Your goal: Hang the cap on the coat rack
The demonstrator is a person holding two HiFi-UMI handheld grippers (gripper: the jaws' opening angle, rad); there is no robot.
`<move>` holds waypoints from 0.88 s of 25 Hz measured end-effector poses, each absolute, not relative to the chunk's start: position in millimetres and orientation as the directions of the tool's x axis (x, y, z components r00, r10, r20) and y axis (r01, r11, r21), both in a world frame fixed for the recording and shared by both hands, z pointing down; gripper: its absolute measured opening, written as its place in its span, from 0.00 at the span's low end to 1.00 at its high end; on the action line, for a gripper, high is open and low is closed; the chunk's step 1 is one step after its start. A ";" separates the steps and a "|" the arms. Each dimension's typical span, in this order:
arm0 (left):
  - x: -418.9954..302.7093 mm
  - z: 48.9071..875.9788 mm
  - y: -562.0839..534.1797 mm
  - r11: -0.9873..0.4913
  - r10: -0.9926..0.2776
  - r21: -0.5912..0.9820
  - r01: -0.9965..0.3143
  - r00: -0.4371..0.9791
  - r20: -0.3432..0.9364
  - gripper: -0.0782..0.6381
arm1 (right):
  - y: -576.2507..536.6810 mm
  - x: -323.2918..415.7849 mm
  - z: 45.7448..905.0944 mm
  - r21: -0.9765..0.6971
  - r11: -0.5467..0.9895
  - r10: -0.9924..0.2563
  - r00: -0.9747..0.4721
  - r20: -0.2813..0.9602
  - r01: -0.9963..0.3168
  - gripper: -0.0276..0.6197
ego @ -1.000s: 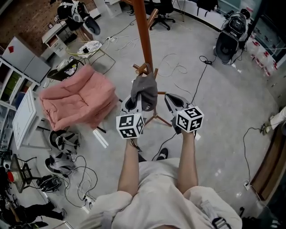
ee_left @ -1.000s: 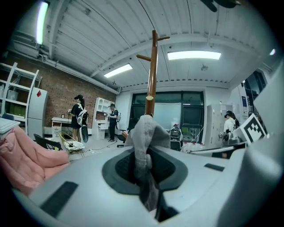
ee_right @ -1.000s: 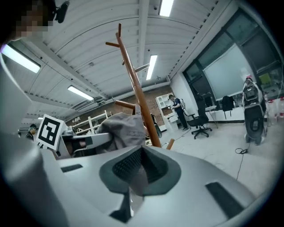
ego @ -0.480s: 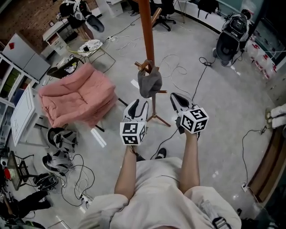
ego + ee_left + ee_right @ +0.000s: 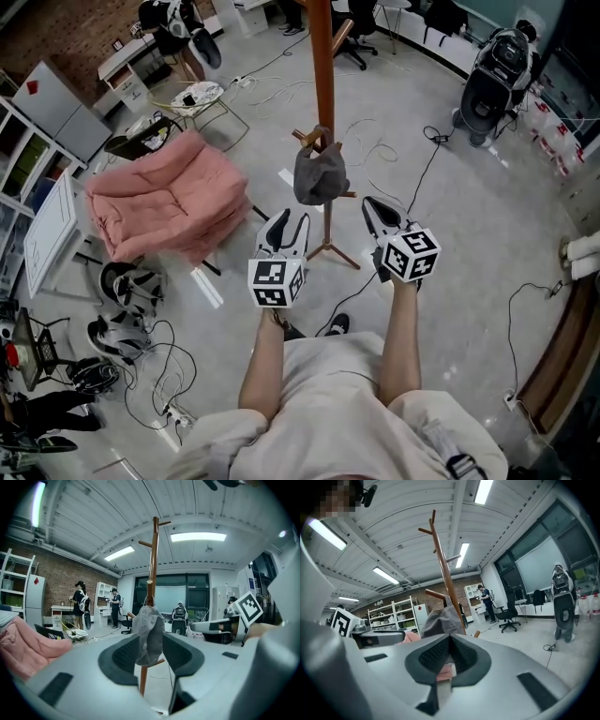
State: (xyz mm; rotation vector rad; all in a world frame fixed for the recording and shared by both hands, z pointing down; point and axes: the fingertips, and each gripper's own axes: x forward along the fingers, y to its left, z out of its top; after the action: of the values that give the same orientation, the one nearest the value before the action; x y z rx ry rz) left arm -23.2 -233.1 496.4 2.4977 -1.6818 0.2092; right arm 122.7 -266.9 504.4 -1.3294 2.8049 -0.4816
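I see a grey floor strewn with cables; a pink armchair at left; white shelving against a brick wall; strip lights overhead.

No words, numbers or brand names can be read anywhere. The left cube and the right cube, low in the middle of the head view, carry only black-and-white square marker patterns, not letters. At the upper left of that view a small red diamond sits on a grey cabinet, and any print on it is too small to make out.
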 end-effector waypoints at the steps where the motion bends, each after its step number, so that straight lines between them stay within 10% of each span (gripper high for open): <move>1: -23.7 495.6 -233.4 -0.371 -0.912 0.026 -0.928 0.369 0.179 0.33 | -266.1 120.0 503.9 -0.260 0.606 -0.749 -0.649 0.135 -0.752 0.05; 22: -48.8 500.0 -230.6 -0.314 -0.928 0.054 -0.948 0.318 0.194 0.12 | -276.4 112.9 516.0 -0.170 0.624 -0.723 -0.646 0.243 -0.762 0.05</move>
State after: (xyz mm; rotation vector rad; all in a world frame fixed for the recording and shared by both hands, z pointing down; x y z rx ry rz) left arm -48.8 -230.6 500.0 2.4187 -1.7369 0.1891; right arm 112.9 -276.4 516.0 -1.3658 2.9654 -0.4278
